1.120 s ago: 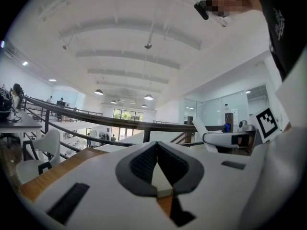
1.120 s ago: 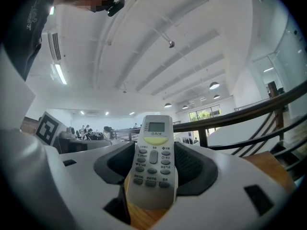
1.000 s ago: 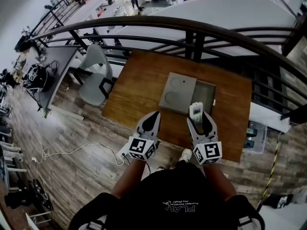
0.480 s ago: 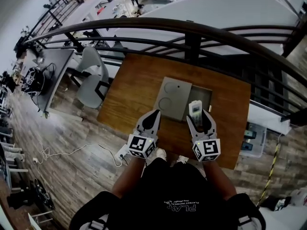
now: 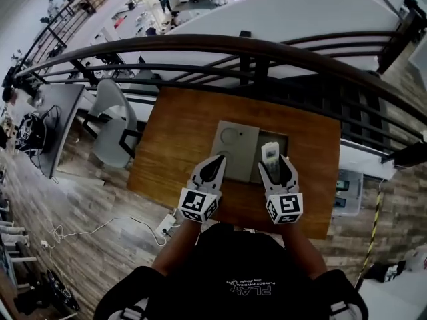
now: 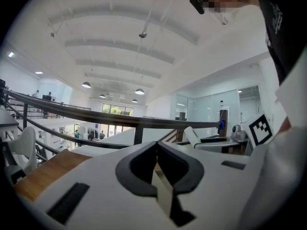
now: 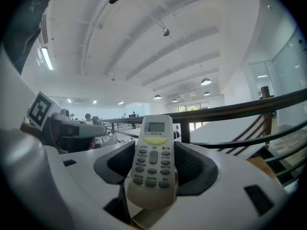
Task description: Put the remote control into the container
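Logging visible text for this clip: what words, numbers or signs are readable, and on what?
"PLAY": large print on the person's black shirt, upside down in the head view; the smaller line beside it is too small to read.
On the remote control, the button labels and screen are too small to read.
The marker cubes carry black-and-white square patterns only, no letters.

A brown wooden table [image 5: 175, 135] stands by a dark curved metal railing [image 5: 200, 43]. A grey chair [image 5: 110, 119] (on a wood-plank floor [image 5: 80, 205]) sits just beside it.
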Action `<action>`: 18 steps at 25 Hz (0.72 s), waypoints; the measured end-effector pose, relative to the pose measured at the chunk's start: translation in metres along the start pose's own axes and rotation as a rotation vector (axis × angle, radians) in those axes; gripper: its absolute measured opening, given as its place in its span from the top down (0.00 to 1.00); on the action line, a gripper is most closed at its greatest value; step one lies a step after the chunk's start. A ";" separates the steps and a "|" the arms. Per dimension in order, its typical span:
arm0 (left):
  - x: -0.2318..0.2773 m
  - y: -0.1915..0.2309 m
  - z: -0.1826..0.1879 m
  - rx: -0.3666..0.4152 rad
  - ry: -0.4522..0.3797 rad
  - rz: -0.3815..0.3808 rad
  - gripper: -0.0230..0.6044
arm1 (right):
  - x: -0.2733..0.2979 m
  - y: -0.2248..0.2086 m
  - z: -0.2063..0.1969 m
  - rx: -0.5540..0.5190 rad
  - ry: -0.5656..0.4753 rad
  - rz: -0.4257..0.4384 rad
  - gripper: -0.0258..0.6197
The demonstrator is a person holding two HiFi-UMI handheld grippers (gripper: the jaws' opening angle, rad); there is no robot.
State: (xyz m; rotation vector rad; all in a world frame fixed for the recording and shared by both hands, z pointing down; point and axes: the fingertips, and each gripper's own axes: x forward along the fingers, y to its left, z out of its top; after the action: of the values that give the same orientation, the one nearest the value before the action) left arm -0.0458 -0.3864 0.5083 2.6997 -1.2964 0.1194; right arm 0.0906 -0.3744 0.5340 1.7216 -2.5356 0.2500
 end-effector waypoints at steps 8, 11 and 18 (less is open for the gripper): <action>0.023 0.011 -0.009 0.011 0.031 -0.061 0.95 | 0.022 -0.015 -0.030 0.034 0.074 -0.086 0.56; 0.031 0.013 -0.015 0.012 0.045 -0.083 0.95 | 0.027 -0.020 -0.041 0.020 0.101 -0.116 0.56; 0.049 0.019 -0.031 -0.005 0.081 -0.111 0.95 | 0.040 -0.040 -0.072 0.050 0.197 -0.189 0.56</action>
State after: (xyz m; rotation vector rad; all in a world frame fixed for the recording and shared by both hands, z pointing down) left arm -0.0298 -0.4307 0.5470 2.7252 -1.1205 0.2100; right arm 0.1104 -0.4134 0.6142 1.8384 -2.2318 0.4504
